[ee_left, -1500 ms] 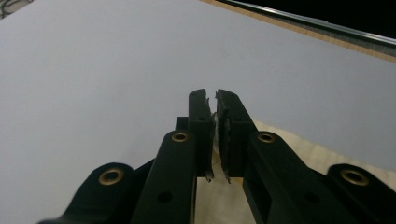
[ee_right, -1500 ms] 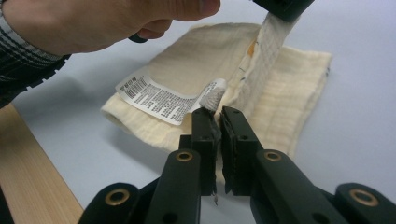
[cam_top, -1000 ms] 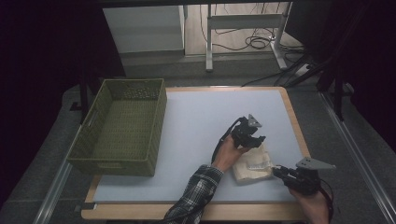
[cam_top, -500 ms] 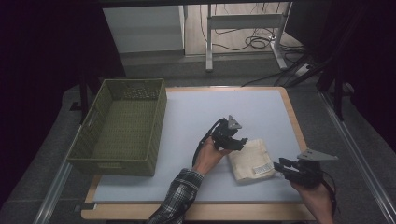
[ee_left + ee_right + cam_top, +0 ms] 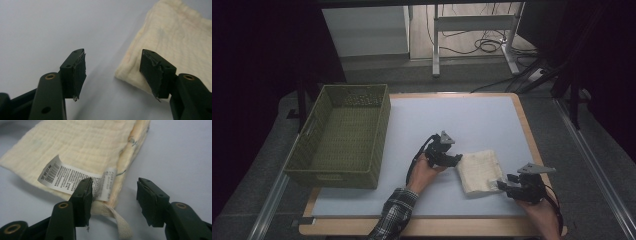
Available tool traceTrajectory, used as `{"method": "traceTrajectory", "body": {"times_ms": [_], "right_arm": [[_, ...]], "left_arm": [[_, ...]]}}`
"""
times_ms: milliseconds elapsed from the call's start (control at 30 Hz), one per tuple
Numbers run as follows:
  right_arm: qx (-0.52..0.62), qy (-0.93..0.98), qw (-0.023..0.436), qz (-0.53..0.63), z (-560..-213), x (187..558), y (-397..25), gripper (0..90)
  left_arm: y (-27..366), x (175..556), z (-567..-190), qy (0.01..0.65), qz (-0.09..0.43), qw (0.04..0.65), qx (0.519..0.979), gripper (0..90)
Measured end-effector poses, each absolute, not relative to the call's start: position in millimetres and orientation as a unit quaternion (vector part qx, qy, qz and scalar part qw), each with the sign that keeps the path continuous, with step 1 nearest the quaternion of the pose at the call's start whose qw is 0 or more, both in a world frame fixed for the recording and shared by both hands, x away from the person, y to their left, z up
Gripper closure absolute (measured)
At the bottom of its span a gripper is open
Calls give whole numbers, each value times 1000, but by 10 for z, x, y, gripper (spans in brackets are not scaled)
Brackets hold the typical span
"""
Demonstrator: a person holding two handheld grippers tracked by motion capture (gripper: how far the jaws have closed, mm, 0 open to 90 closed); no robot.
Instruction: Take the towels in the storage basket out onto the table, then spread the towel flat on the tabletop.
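Dark room all round; pale grey counter [image 5: 462,120] with a wooden edge, lit from above. Desk legs and loose cables on the floor at 12 o'clock, beyond the counter.

Folded cream muslin cloth [image 5: 480,171] lies flat on the counter at about 5 o'clock from its middle. Green woven basket [image 5: 343,135] sits at the 9 o'clock side, well apart from the cloth.

Left gripper [image 5: 454,159], held in the left hand [image 5: 426,171], is just beside the cloth's 9 o'clock edge. In the left gripper view its fingers [image 5: 78,70] stand wide apart, nothing between them. One finger is over bare counter; the other overlaps the cloth's [image 5: 172,47] near corner, and whether it touches cannot be told.

Right gripper [image 5: 504,186], in the right hand [image 5: 539,212], is at the cloth's 5 o'clock corner. In the right gripper view its fingers [image 5: 84,192] are also wide open, gripping nothing. The 9 o'clock finger stands in front of the cloth's [image 5: 82,147] edge, overlapping a white printed care label [image 5: 65,178] with a barcode at one end. A cream woven loop [image 5: 117,221] sticks out from the cloth's corner, low in the gap beside that finger. The other finger is over bare counter, clear of the cloth.
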State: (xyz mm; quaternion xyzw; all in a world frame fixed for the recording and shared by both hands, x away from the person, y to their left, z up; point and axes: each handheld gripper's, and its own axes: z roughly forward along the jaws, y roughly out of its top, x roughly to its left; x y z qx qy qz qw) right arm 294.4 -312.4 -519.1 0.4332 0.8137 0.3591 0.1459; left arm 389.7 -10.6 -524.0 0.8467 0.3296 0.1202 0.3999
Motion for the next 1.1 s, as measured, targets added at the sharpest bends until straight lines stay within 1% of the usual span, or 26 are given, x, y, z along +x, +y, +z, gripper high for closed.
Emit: {"method": "traceTrajectory", "body": {"times_ms": [167,200,267,333,400,467,533,600,633,767,933,1100], "right_arm": [[430,815,150,359,-5216,2922,-3062,467],[426,817,151,358,-5217,2916,-3055,495],[426,818,143,360,-5213,2912,-3053,550],[426,820,129,361,-5206,2915,-3049,625],[427,821,122,359,-5199,2926,-3043,668],[428,821,99,365,-5196,2949,-3048,759],[432,819,85,369,-5199,2969,-3060,779],[433,817,76,373,-5201,2980,-3074,794],[433,816,73,375,-5202,2982,-3080,799],[428,817,81,378,-5184,2961,-3076,810],[421,812,81,397,-5088,2935,-3065,810],[409,811,81,411,-5004,2925,-3019,810]], "left_arm": [[-165,3920,-5343,323,116,385,857,374],[-167,3926,-5361,323,103,391,855,378],[-171,3928,-5363,324,101,392,855,392],[-189,3916,-5346,331,91,391,854,450],[-210,3905,-5325,338,83,384,855,507],[-225,3893,-5313,336,75,383,857,595],[-235,3879,-5310,336,67,386,856,667],[-249,3854,-5313,331,61,391,857,781],[-258,3838,-5309,328,67,389,858,800],[-294,3806,-5263,316,88,382,864,829],[-241,3804,-5160,312,91,399,857,830],[-198,3782,-5050,305,104,401,857,828]]}}
